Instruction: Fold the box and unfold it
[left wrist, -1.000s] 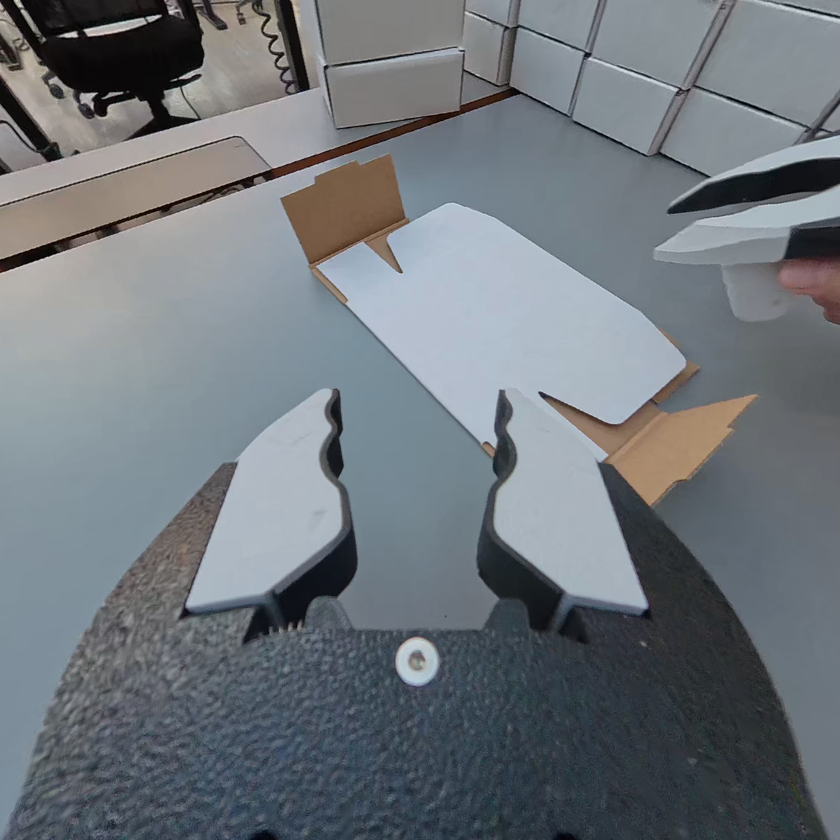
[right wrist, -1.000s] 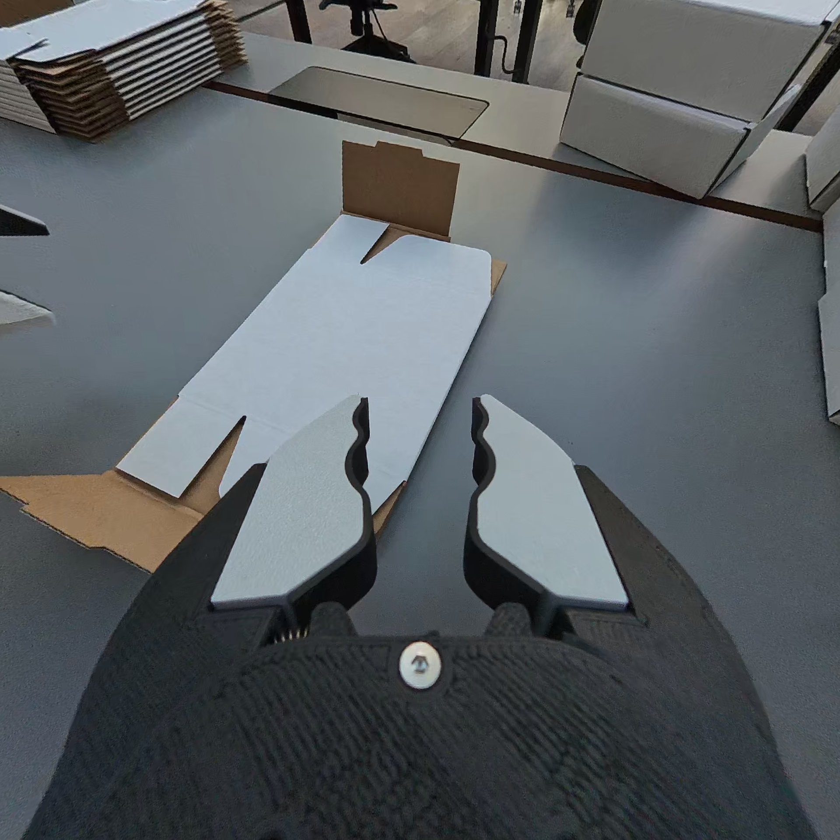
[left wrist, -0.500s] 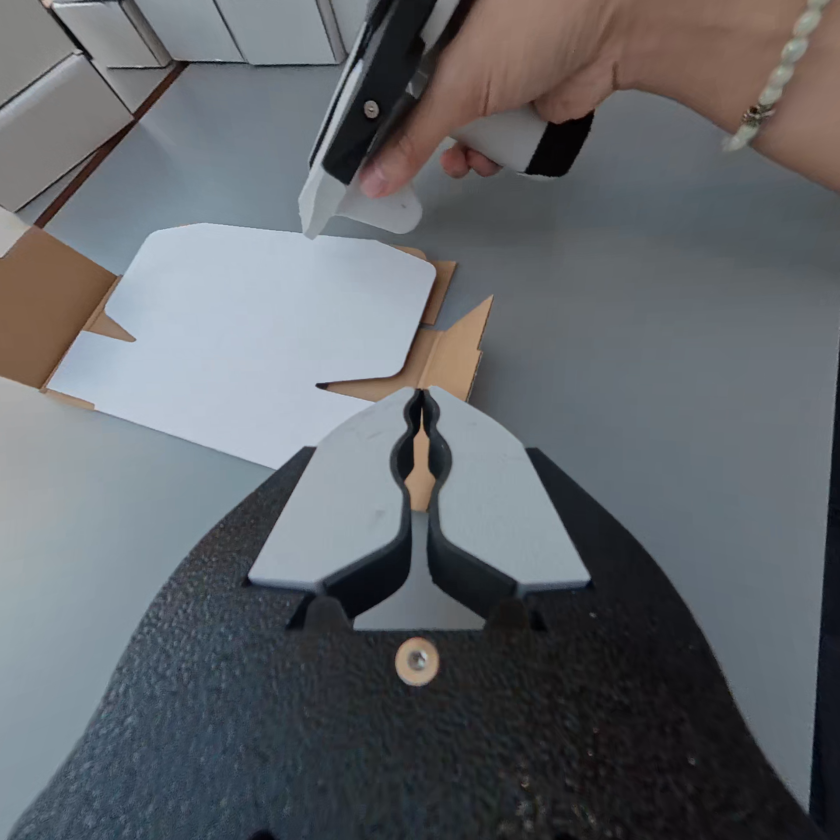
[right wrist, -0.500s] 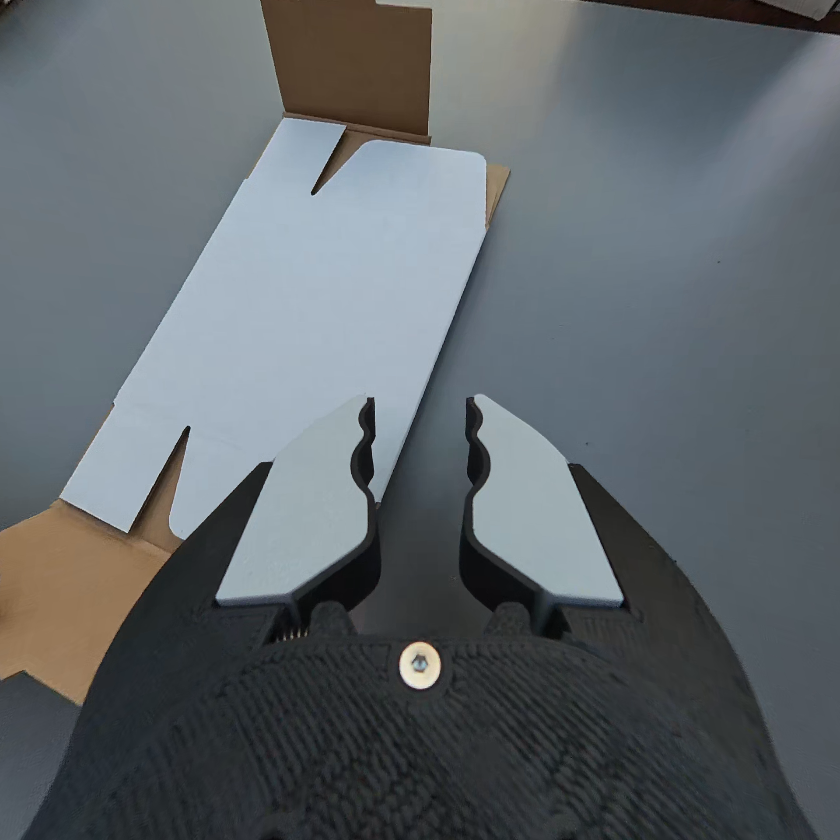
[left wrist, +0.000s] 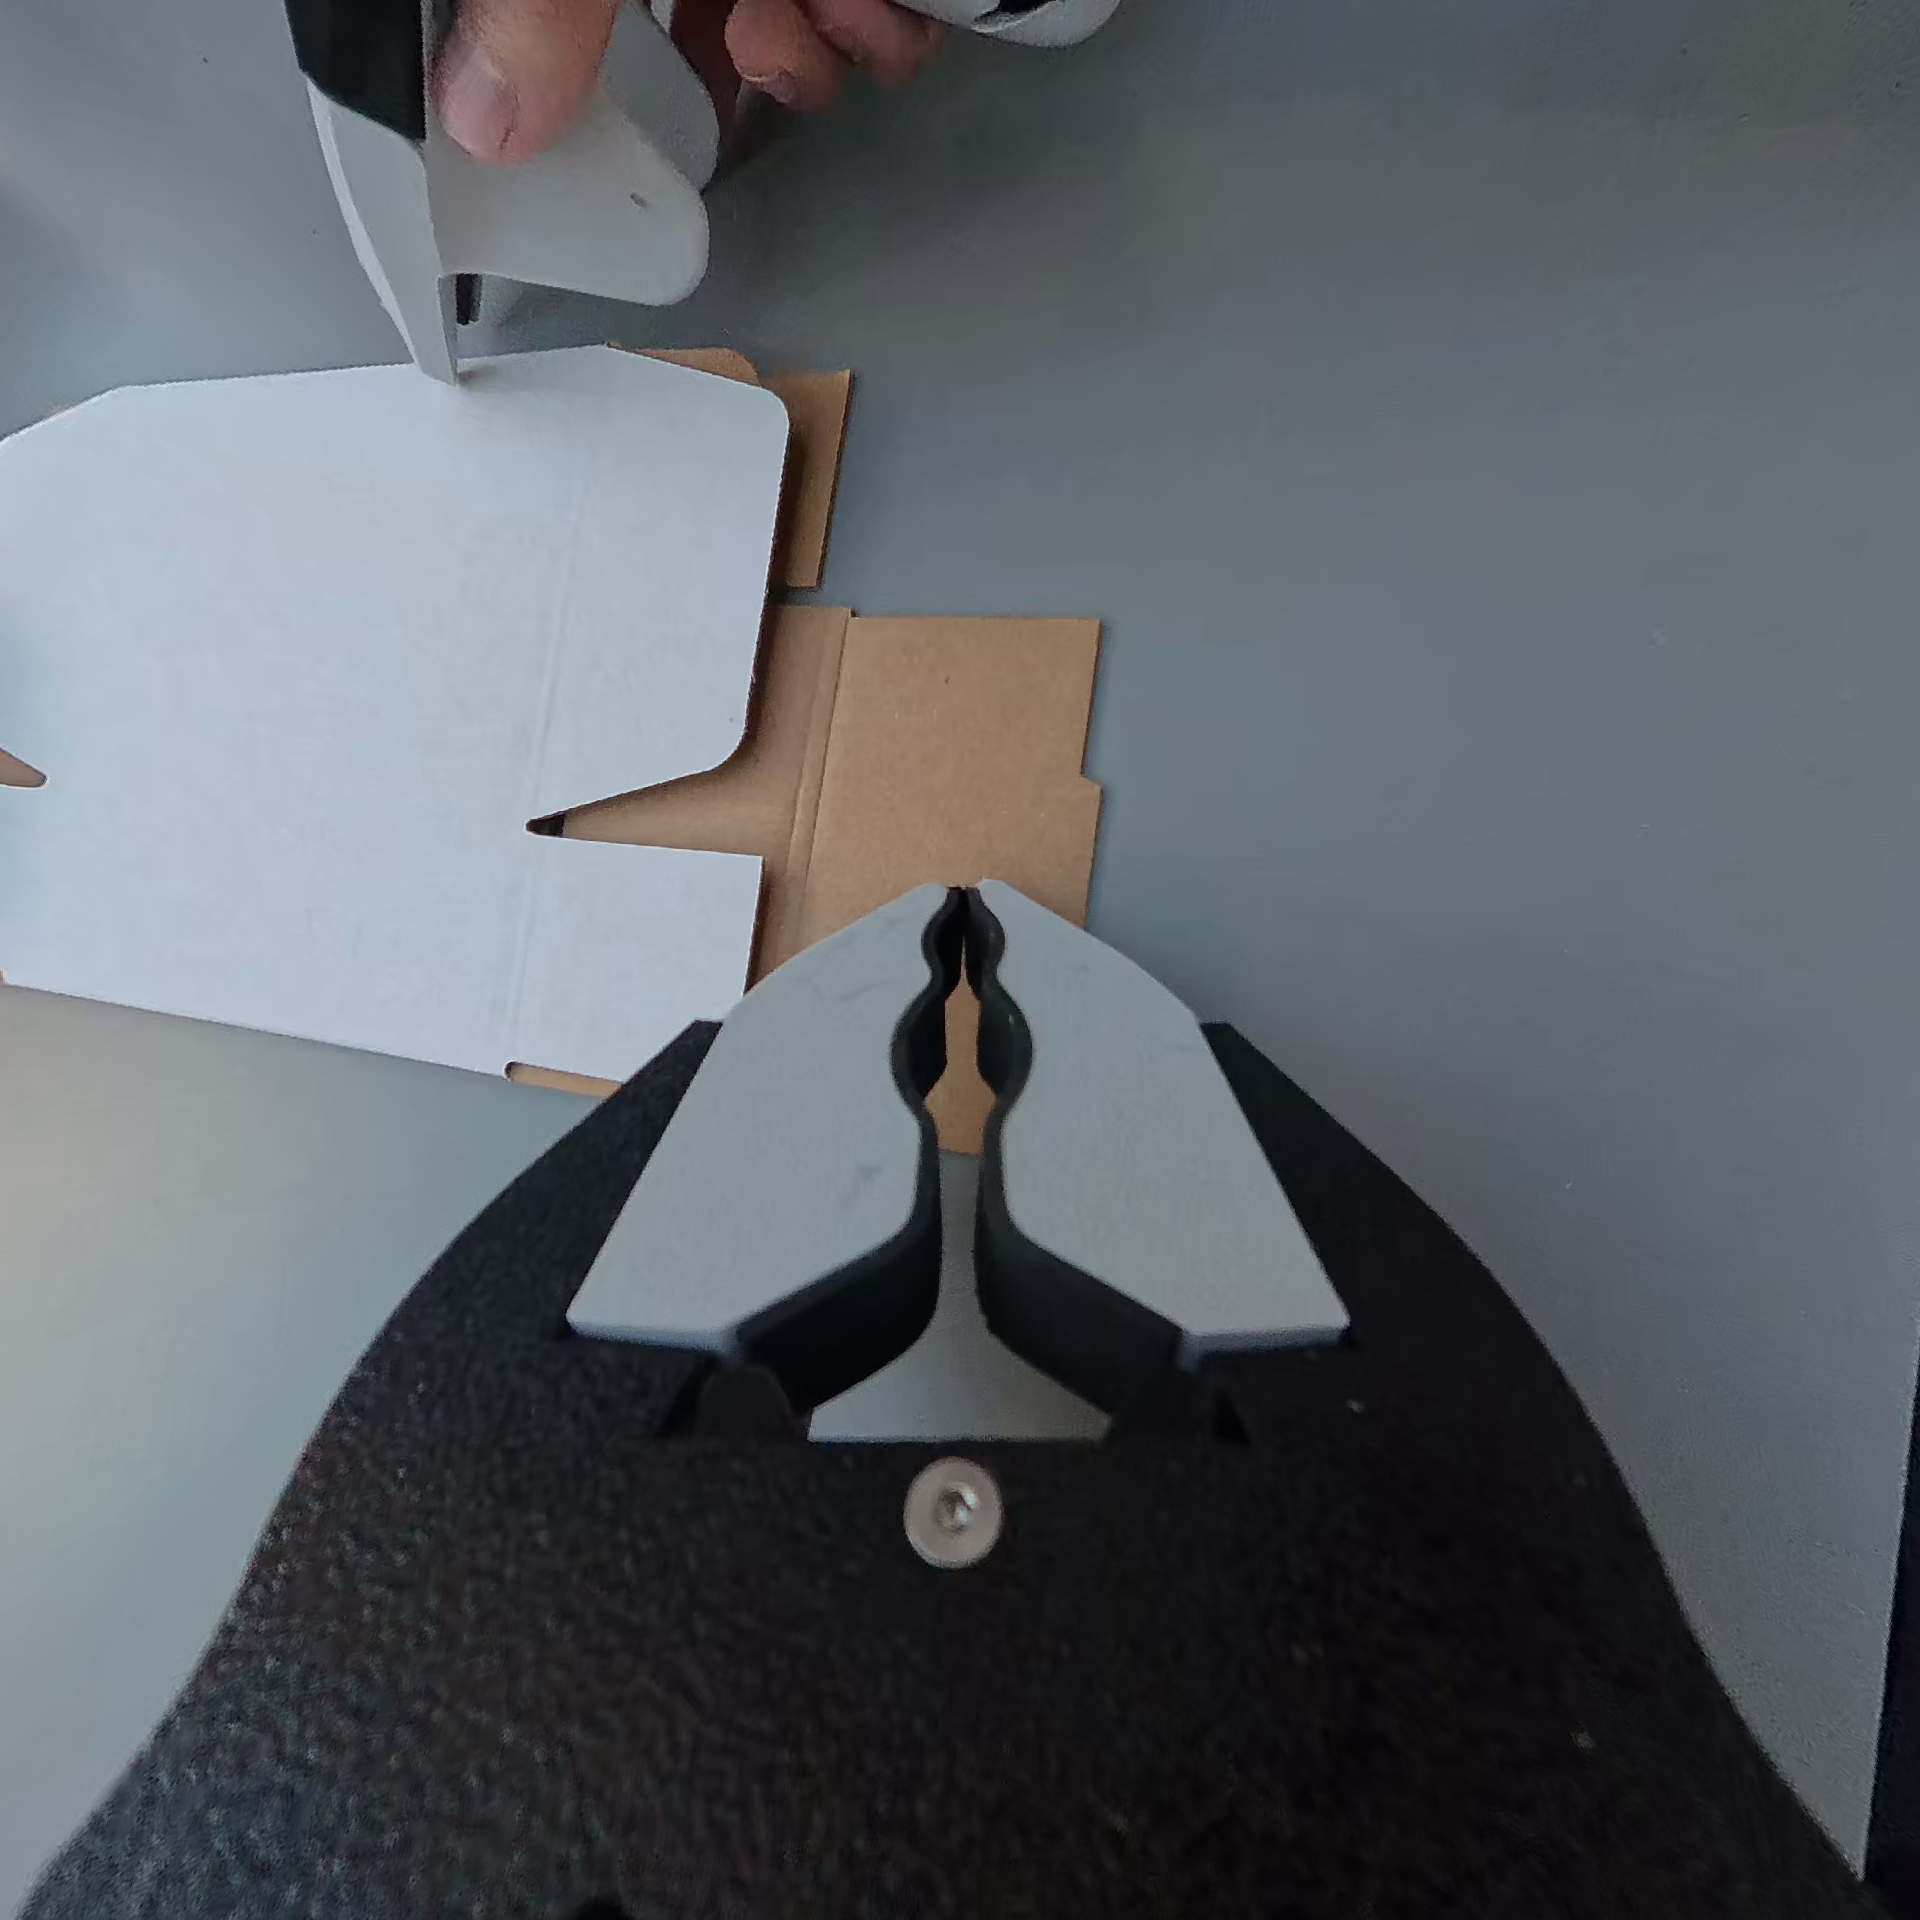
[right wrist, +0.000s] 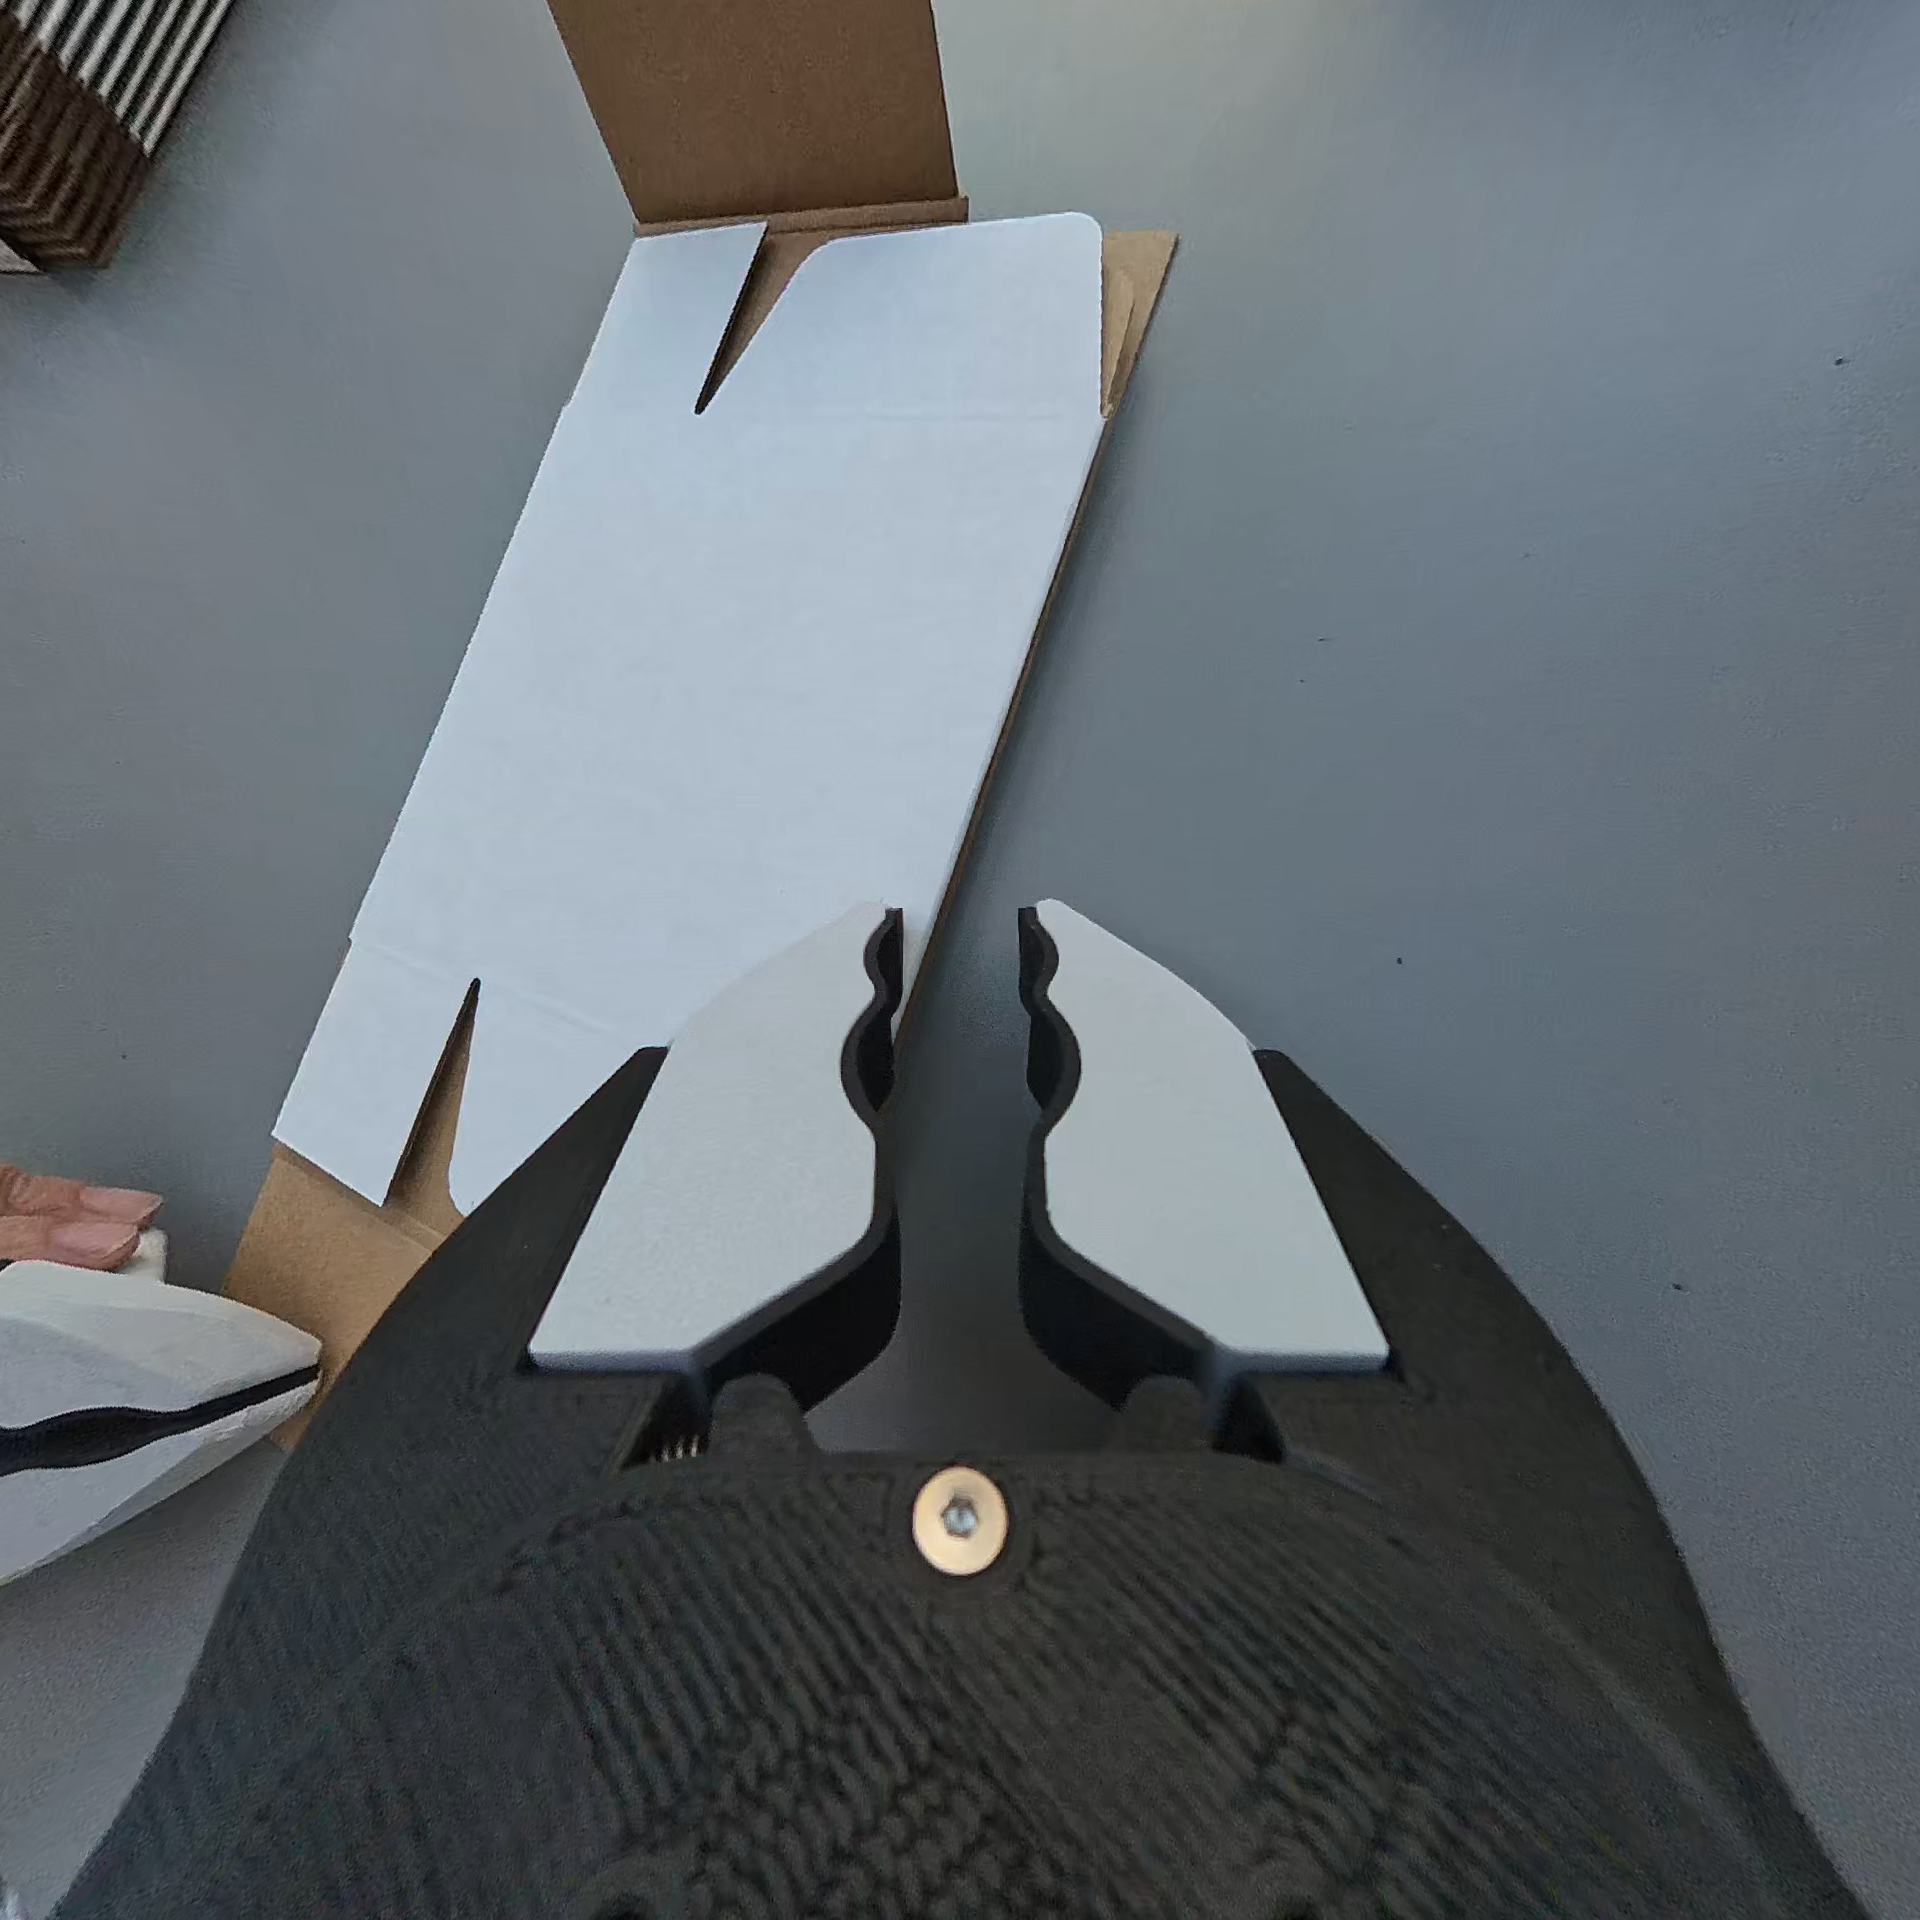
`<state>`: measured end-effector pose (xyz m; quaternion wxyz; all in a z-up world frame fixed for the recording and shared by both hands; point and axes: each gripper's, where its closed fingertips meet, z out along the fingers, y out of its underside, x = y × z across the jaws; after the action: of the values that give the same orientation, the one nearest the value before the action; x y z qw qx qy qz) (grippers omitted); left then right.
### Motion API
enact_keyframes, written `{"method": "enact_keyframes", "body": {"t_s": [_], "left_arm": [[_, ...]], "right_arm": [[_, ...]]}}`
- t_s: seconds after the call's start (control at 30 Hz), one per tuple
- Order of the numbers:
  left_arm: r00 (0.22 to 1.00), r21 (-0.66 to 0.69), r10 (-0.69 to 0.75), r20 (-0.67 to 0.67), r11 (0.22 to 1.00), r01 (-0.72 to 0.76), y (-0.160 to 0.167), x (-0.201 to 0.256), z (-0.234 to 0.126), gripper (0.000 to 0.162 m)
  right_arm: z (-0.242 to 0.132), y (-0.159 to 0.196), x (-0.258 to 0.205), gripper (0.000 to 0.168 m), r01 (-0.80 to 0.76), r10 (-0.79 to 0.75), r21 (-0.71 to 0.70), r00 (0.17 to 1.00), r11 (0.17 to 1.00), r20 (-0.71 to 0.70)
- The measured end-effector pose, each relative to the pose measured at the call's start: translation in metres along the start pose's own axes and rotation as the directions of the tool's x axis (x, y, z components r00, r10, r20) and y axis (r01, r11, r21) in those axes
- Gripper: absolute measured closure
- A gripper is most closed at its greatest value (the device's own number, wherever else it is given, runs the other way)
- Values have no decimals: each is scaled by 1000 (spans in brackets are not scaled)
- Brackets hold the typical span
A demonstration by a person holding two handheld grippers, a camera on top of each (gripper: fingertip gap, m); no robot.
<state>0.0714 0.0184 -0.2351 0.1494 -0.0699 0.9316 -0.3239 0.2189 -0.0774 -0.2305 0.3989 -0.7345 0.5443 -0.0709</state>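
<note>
A flat box blank, white on top with brown cardboard flaps, lies on the grey table (left wrist: 1455, 623). It shows in the left wrist view (left wrist: 364, 675) and in the right wrist view (right wrist: 727, 623). My left gripper (left wrist: 961, 891) is shut, its tips over the near brown end flap (left wrist: 956, 748), which lies flat. I cannot tell if the tips touch the flap. My right gripper (right wrist: 958, 920) is open and empty at the blank's long right edge, its left finger over the white panel. The far brown flap (right wrist: 769, 104) stands up.
A hand holds the right gripper (left wrist: 447, 343) at the blank's far edge in the left wrist view. The left gripper (right wrist: 156, 1382) shows at the lower left of the right wrist view. A stack of flat blanks (right wrist: 73, 114) lies at the far left.
My left gripper shut and swung round to the blank's near end, over the brown flap. My right gripper came down closer to the long edge and stayed open.
</note>
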Motion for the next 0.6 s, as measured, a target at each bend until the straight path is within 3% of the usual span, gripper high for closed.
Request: {"method": "enact_keyframes", "body": {"t_s": [0.13,0.23,0.43,0.6], "left_arm": [[1000,-6,2,0,1000,-2,0,0,0,162],[1000,-3,0,-4,1000,0,0,0,0,162],[1000,25,9,-13,1000,-8,-1,0,0,162],[999,35,31,-13,999,-31,-1,0,0,162]], "right_arm": [[-1,1,-3,140,-61,62,-23,997,998,52],[0,6,-19,145,-109,123,-88,976,990,180],[-3,5,-24,143,-186,218,-135,936,973,277],[-17,-7,-38,159,-265,293,-125,845,956,447]]}}
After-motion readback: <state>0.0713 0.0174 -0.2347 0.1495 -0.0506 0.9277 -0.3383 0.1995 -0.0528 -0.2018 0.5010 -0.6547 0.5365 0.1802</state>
